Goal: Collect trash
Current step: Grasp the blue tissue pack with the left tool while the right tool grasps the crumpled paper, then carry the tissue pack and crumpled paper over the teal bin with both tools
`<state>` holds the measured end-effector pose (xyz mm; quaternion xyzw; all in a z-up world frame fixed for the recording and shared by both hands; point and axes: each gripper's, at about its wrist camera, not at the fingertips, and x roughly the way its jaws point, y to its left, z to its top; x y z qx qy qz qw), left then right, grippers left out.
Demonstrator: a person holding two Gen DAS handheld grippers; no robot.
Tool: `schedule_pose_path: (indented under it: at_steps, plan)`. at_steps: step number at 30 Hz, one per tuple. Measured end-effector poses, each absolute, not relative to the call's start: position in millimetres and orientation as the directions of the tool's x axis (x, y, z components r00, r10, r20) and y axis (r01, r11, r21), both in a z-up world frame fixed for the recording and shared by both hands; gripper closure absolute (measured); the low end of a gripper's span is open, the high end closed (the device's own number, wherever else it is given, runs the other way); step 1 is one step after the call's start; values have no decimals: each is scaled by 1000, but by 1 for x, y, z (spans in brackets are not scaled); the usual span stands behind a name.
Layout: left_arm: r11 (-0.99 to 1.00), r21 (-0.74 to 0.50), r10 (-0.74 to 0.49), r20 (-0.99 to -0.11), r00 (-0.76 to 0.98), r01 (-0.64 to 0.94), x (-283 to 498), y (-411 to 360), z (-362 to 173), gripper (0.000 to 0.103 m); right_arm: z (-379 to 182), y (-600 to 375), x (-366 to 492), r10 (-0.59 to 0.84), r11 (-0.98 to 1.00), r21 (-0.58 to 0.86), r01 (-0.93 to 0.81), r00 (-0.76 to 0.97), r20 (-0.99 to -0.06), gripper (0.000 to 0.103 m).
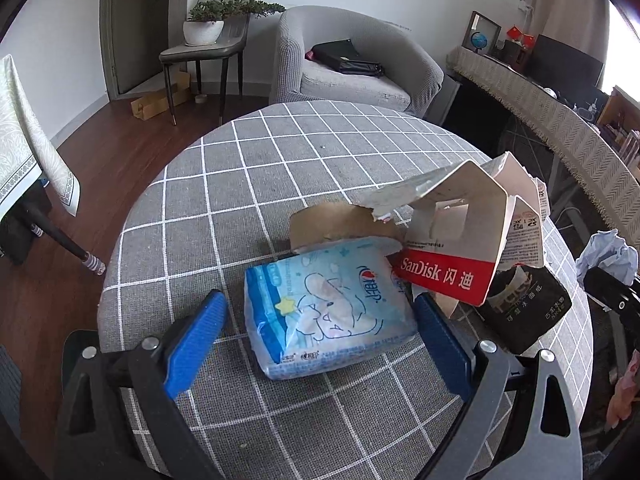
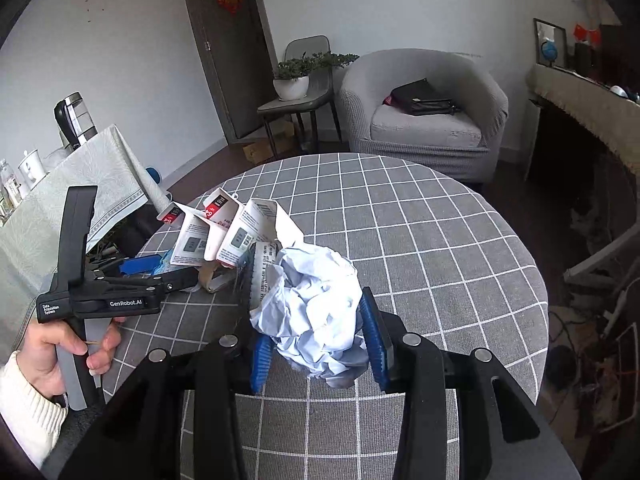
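Gripping a crumpled ball of pale blue paper [image 2: 316, 312], the right gripper [image 2: 320, 344] has its blue pads pressed into both sides of the wad, which hangs above the round table [image 2: 440, 248] with its grey checked cloth. Just beyond the wad, on the table, lies torn SanDisk card packaging [image 1: 452, 248], white and red, resting partly on a blue-and-white tissue pack [image 1: 328, 308] and a dark tissue packet [image 1: 524, 308]. A torn brown cardboard strip [image 1: 340, 224] sits behind the tissue pack.

The left gripper [image 1: 320, 332] stands with its jaws wide apart, one blue pad on each side of the tissue pack; the left pad is clear of it, while the right pad is close against its edge, and I cannot tell whether it touches. A hand [image 2: 68, 348] in a cream sleeve holds that gripper's handle. Beyond the table stands a grey armchair [image 2: 424, 120] with a black bag [image 2: 420, 98] on its seat, and beside the armchair a chair bearing a potted plant [image 2: 296, 76].
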<state>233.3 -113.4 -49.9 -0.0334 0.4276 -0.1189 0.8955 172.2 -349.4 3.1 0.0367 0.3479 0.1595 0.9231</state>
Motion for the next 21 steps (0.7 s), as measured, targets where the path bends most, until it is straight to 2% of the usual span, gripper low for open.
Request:
schedule_pose_path:
  at_steps: [3,5,7,15,21]
  plan:
    - [972,-141,-227,-756,614,186,231,-116,-50,10,6,-343,175,327,944,179,-277,709,-625,63]
    - [973,-132,-225,-749,624,192,228,-116,-49,22,8,-339,175,331,942,179,-283,709,-623,63]
    - [969,-142,-238,-745,623,201,224,-114,-48,26,10,-333,174,340,939,184,-290,710,-617,63]
    - [965,-166,-259,-732,630,204,206,-90,-43,27,29,-300,172,399,914,195,-354,710,-580,63]
    - [969,-132,-240,-700,673,207,185,-65,-27,27,40,-259,172,450,887,192,-420,691,-566,63]
